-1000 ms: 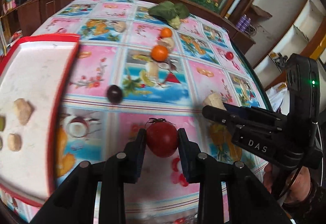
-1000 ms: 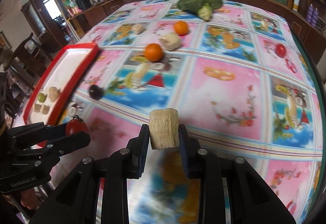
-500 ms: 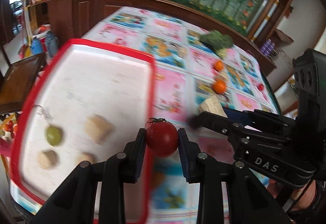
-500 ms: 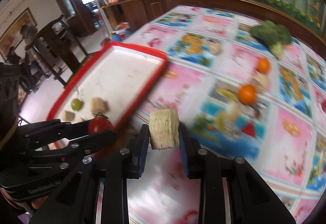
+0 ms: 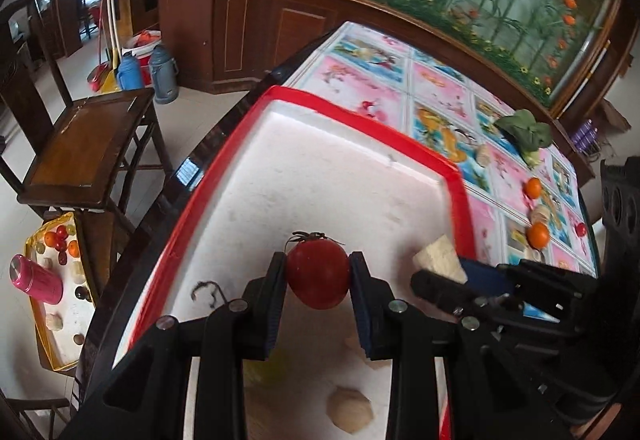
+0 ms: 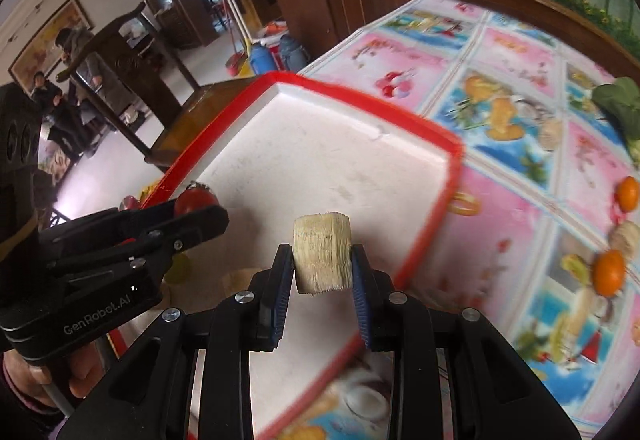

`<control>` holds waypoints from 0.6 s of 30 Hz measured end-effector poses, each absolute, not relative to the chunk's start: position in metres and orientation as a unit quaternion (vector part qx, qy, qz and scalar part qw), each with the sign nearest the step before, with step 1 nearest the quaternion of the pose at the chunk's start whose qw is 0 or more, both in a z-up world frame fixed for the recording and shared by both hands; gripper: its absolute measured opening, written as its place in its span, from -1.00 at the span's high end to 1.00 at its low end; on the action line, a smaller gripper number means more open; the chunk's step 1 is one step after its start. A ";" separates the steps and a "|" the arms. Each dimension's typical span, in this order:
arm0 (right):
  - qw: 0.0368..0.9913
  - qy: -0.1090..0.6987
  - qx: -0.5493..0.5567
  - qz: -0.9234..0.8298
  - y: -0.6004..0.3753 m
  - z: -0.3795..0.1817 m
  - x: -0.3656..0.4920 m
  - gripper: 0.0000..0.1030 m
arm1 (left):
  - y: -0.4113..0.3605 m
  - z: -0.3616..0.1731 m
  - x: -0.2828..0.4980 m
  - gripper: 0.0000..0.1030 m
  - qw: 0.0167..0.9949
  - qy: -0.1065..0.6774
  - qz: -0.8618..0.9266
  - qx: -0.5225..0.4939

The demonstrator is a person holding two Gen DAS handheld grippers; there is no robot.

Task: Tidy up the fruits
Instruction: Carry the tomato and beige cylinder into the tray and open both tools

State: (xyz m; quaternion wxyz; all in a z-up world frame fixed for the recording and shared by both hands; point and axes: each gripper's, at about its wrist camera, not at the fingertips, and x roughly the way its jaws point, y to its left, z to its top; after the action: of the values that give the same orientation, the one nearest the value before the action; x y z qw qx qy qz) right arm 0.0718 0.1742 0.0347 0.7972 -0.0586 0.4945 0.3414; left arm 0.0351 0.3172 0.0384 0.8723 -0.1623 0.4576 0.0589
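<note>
— How are your grippers set?
— Your left gripper (image 5: 318, 274) is angled downward, jaws clamped on the tomato (image 5: 317, 275). Your right gripper (image 6: 323, 267) tilts likewise, pinching the pale chunk (image 6: 323, 253), possibly sugarcane. Your left hand (image 6: 36, 386) grips its handle.

The fingers (image 5: 276, 304) hide a blurred green fruit (image 5: 260, 364); the tablecloth (image 6: 520, 200) is motion-blurred.

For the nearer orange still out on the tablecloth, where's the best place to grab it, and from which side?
Grip the nearer orange across its widest middle, coming down from above. It is round with no handle, and a pale chunk sits close beside it, so set the fingers on its open sides.
</note>
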 end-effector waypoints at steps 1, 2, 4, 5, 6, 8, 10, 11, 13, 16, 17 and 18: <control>0.794 0.499 -0.061 0.343 0.180 0.031 0.073 0.47 | 0.318 0.036 0.036 0.35 0.871 0.459 0.062 -0.162; 0.792 0.501 -0.063 0.344 0.184 0.028 0.073 0.47 | 0.320 0.034 0.037 0.35 0.870 0.461 0.064 -0.161; 0.788 0.504 -0.068 0.346 0.190 0.025 0.073 0.47 | 0.321 0.030 0.038 0.35 0.869 0.465 0.069 -0.158; 0.787 0.505 -0.073 0.347 0.194 0.023 0.072 0.47 | 0.321 0.028 0.038 0.35 0.867 0.467 0.071 -0.156; 0.787 0.505 -0.077 0.345 0.196 0.021 0.072 0.46 | 0.322 0.026 0.039 0.35 0.866 0.470 0.072 -0.155; 0.785 0.508 -0.083 0.344 0.197 0.017 0.071 0.46 | 0.323 0.021 0.039 0.35 0.862 0.477 0.078 -0.154; 0.785 0.507 -0.087 0.344 0.197 0.016 0.069 0.45 | 0.322 0.022 0.038 0.34 0.865 0.473 0.080 -0.147; 0.785 0.505 -0.093 0.345 0.198 0.016 0.069 0.45 | 0.320 0.022 0.038 0.34 0.865 0.475 0.082 -0.140; 0.788 0.503 -0.108 0.340 0.198 0.016 0.067 0.43 | 0.316 0.022 0.037 0.33 0.865 0.477 0.088 -0.128; 0.788 0.503 -0.109 0.337 0.194 0.016 0.065 0.37 | 0.314 0.023 0.032 0.10 0.865 0.478 0.095 -0.120; 0.788 0.505 -0.105 0.337 0.191 0.016 0.064 0.37 | 0.313 0.024 0.029 -0.02 0.866 0.476 0.103 -0.114; 0.787 0.506 -0.103 0.337 0.190 0.017 0.064 0.37 | 0.312 0.026 0.028 -0.08 0.867 0.474 0.109 -0.109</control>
State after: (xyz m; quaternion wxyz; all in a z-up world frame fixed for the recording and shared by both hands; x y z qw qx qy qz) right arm 0.0639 0.1899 0.0166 0.7872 -0.1033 0.5063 0.3366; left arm 0.0276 0.3122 0.0262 0.8669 -0.1091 0.4741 0.1091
